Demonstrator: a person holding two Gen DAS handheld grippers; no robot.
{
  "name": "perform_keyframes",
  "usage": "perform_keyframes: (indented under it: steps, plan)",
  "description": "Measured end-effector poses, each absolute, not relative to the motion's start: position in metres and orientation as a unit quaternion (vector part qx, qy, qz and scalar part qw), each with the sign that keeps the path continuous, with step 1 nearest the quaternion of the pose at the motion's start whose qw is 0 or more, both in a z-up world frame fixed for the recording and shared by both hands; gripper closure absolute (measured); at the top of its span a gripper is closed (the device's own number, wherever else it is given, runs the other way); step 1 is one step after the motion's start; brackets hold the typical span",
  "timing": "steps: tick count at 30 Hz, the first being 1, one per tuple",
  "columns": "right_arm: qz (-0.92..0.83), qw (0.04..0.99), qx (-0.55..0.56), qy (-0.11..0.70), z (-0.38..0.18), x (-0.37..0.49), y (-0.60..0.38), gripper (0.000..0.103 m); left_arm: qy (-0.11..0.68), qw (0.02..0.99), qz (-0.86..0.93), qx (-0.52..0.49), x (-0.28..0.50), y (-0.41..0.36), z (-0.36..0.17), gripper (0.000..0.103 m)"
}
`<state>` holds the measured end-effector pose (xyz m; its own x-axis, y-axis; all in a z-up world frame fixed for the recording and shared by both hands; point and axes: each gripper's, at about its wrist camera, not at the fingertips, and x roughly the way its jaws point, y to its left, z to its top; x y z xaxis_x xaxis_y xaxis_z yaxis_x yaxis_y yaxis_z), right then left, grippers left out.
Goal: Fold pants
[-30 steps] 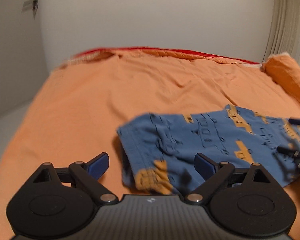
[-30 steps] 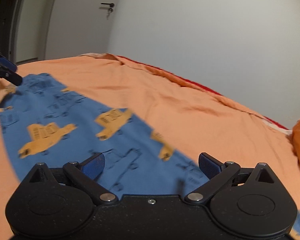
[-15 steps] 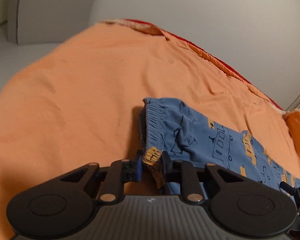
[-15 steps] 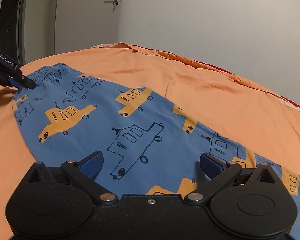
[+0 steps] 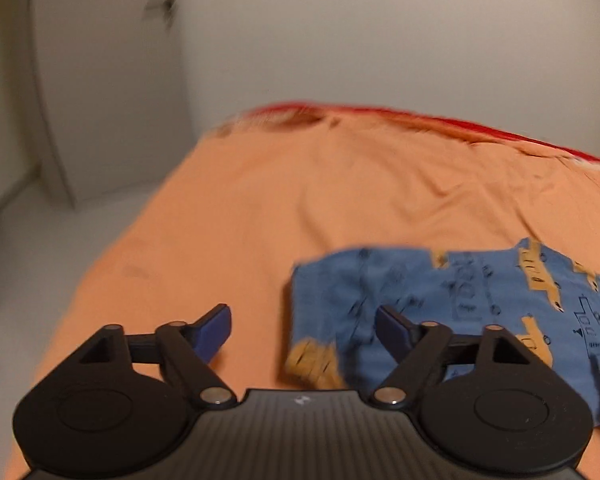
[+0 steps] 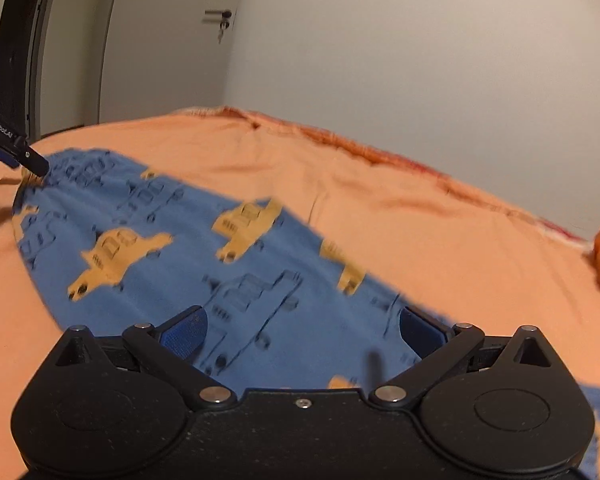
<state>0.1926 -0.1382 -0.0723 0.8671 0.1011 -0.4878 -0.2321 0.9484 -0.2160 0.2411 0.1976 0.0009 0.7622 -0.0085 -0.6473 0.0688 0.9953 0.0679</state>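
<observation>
1. Left gripper (image 5: 303, 326) is spread wide and holds nothing, hovering by the waistband end of the pants (image 5: 452, 300).
2. Right gripper (image 6: 300, 330) is likewise wide and empty, above the middle of the pants (image 6: 188, 264).
3. Pants lie flat and stretched out along the orange bed (image 5: 260, 208).
4. I judge the pants light, soft and limp: they will sag and crease when lifted.
5. Best holds look like the thicker gathered waistband edge and the leg hems, pinching both layers.
6. No containers are in view.
</observation>
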Motion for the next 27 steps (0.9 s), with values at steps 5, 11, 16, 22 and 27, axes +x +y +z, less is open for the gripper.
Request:
perform_keyframes:
  steps: [5,11,16,22,27]
  plan:
    - [0.107,0.949,-0.168,0.243,-0.073,0.227,-0.104,0.001,0.331,0.934,-0.043,0.126,0.27,0.125,-0.012,0.008]
    - [0.072,0.937,-0.234,0.247,-0.096,0.231,-0.113,0.001,0.354,0.923,0.011,0.152,0.293,0.118,-0.052,0.004]
    - [0.012,0.942,-0.205,0.267,-0.094,0.235,-0.174,0.001,0.352,0.928,0.024,0.12,0.3,0.146,-0.056,0.0]
    - [-0.043,0.949,-0.184,0.254,-0.079,0.212,-0.199,0.001,0.358,0.926,0.041,0.109,0.295,0.148,-0.047,0.0]
    - [0.009,0.946,-0.203,0.252,-0.083,0.179,-0.174,0.001,0.343,0.929,0.022,0.139,0.279,0.12,-0.037,0.0]
